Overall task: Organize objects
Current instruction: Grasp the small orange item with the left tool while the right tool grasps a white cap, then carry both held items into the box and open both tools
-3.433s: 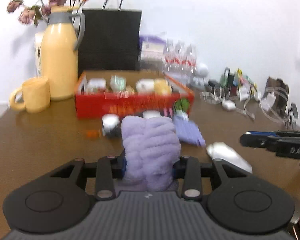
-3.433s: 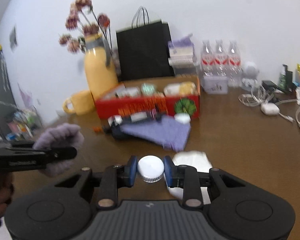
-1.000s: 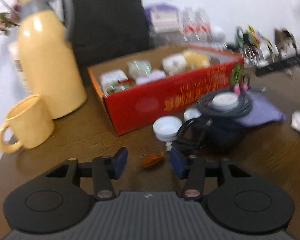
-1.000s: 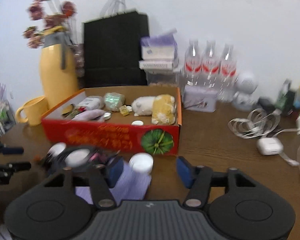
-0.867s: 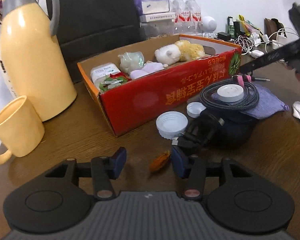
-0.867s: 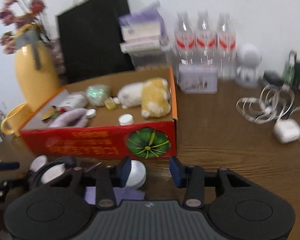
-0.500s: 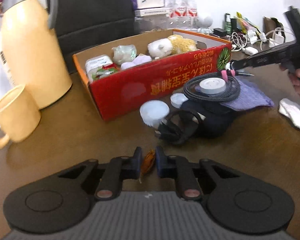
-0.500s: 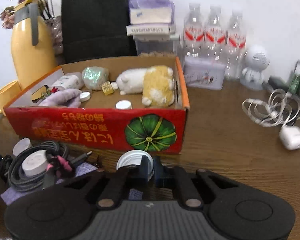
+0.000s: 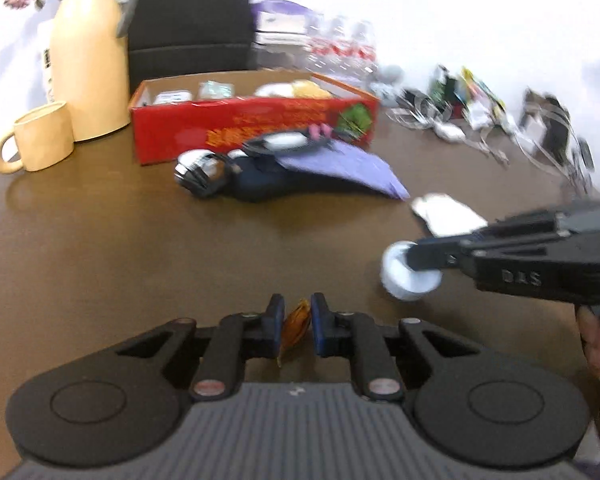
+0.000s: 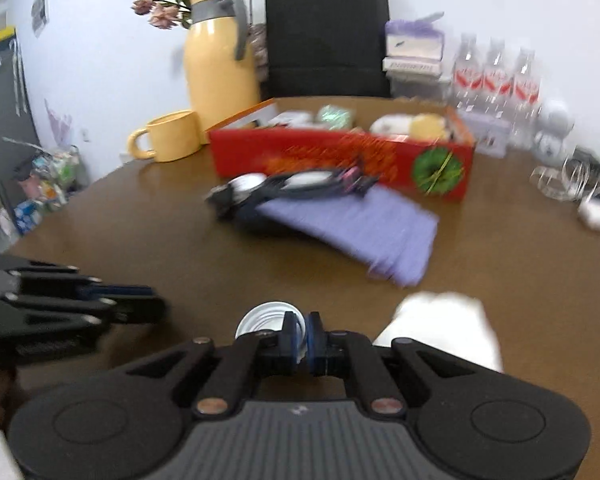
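My left gripper point(image 9: 295, 322) is shut on a small orange wrapped sweet point(image 9: 295, 326), held above the brown table point(image 9: 120, 248). My right gripper point(image 10: 299, 334) is shut on the rim of a white round lid point(image 10: 264, 322); the left wrist view shows that lid point(image 9: 408, 276) pinched at the tip of the right gripper point(image 9: 416, 260) on the right. The left gripper point(image 10: 156, 304) also enters the right wrist view from the left. The red cardboard box point(image 9: 256, 128) point(image 10: 340, 156) with several small items stands further back.
In front of the box lie a dark pouch with a coiled cable point(image 9: 260, 176), a purple cloth point(image 10: 364, 220) and a white crumpled tissue point(image 10: 448, 328). A yellow jug point(image 9: 88, 64), a yellow mug point(image 9: 40, 136), a black bag, bottles and cables stand along the back.
Both grippers closed, the left on the orange sweet, the right on the white lid, and both drew back from the box toward the near side of the table.
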### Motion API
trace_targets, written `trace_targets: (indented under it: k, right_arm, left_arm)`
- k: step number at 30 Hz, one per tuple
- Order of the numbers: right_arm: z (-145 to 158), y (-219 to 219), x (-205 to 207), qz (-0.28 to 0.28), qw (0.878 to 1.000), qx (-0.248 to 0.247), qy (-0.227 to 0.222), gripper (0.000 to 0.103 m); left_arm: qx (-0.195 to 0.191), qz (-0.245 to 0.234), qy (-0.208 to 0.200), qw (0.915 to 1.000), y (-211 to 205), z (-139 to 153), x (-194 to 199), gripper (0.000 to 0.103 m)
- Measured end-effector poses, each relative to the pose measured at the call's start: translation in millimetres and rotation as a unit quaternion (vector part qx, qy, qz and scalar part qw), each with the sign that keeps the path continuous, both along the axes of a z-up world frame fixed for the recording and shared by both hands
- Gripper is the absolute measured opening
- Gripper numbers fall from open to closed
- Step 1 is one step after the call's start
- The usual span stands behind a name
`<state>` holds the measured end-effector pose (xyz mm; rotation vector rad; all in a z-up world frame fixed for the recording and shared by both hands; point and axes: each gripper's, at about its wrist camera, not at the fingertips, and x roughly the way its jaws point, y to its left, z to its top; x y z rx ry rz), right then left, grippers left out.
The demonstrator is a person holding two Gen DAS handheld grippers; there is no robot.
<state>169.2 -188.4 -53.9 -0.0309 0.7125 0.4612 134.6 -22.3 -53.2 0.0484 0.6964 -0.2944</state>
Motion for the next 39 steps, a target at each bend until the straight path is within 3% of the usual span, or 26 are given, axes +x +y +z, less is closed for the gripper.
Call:
trace_targets:
  k: [2, 6, 10, 11, 13, 18, 22, 25, 27, 29, 32, 35, 37, 39]
  right_arm:
    - [-3.8, 1.0, -15.1, -0.002, 1.0, -0.007, -0.006, 0.007]
    - [-2.6, -5.8, -38.7, -0.009, 1.0, 0.022, -0.007, 0.018]
    - [-1.1, -4.3, -54.3, 0.0, 1.0, 0.015, -0.023, 0.044]
    - [-3.9, -2.0, -53.8, 0.0, 1.0, 0.009, -0.023, 0.044]
    - [-9.1, 2.5, -50.4, 0.0, 1.0, -0.005, -0.021, 0.044]
    - [-17.0, 17.8, -42.2, 0.009, 0.999, -0.03, -0.039, 0.039]
    - [-11.0, 15.7, -28.6, 0.009, 0.999, -0.016, -0.042, 0.038]
    - [14.6, 3.0, -2.1, 0.005, 0.997, -0.002, -0.071, 0.038]
    - [41.0, -3.4, 30.9, 0.007, 0.994, -0.019, -0.106, 0.038]
    - [66.5, -5.6, 82.8, 0.012, 0.993, -0.031, -0.117, 0.038]
    - [85.1, 1.0, 175.8, 0.002, 0.997, -0.036, -0.07, 0.038]
    - [79.0, 11.0, 265.4, -0.012, 0.999, -0.038, -0.012, 0.038]
    - [64.7, 18.5, 310.2, -0.037, 0.998, -0.047, 0.021, 0.039]
    - [48.1, 25.8, 339.4, -0.064, 0.996, -0.053, 0.044, 0.039]
  left_arm:
    - [0.013, -0.002, 0.004, 0.9999, -4.0, -3.8, -12.3, 0.018]
    - [0.009, -0.003, 0.003, 1.0, -0.7, -2.3, -29.7, 0.035]
    - [0.008, 0.0, 0.002, 1.0, -1.3, -3.5, -31.7, 0.036]
    - [0.01, 0.001, 0.001, 1.0, -2.7, -3.4, -30.2, 0.034]
    - [0.018, -0.001, -0.001, 0.9998, -5.1, -3.1, -27.3, 0.013]
    - [0.011, -0.013, -0.033, 0.9993, -5.1, 8.7, -28.4, 0.013]
    - [-0.026, -0.011, -0.051, 0.9983, 10.0, 32.3, -4.2, 0.013]
    - [-0.025, -0.026, -0.09, 0.9953, 21.3, 63.6, 38.6, 0.013]
    - [-0.015, -0.046, -0.119, 0.9917, 24.4, 87.6, 81.2, 0.013]
    - [-0.012, -0.049, -0.114, 0.9922, 25.1, 106.6, 139.3, 0.013]
    - [-0.002, -0.014, -0.066, 0.9977, 17.8, 114.5, 242.6, 0.013]
    - [-0.02, 0.033, 0.026, 0.9989, 9.6, 93.3, 333.3, 0.013]
    - [-0.04, 0.073, 0.072, 0.9939, 4.7, 73.8, 373.5, 0.013]
    - [-0.05, 0.082, 0.101, 0.9902, 0.0, 59.6, 392.4, 0.014]
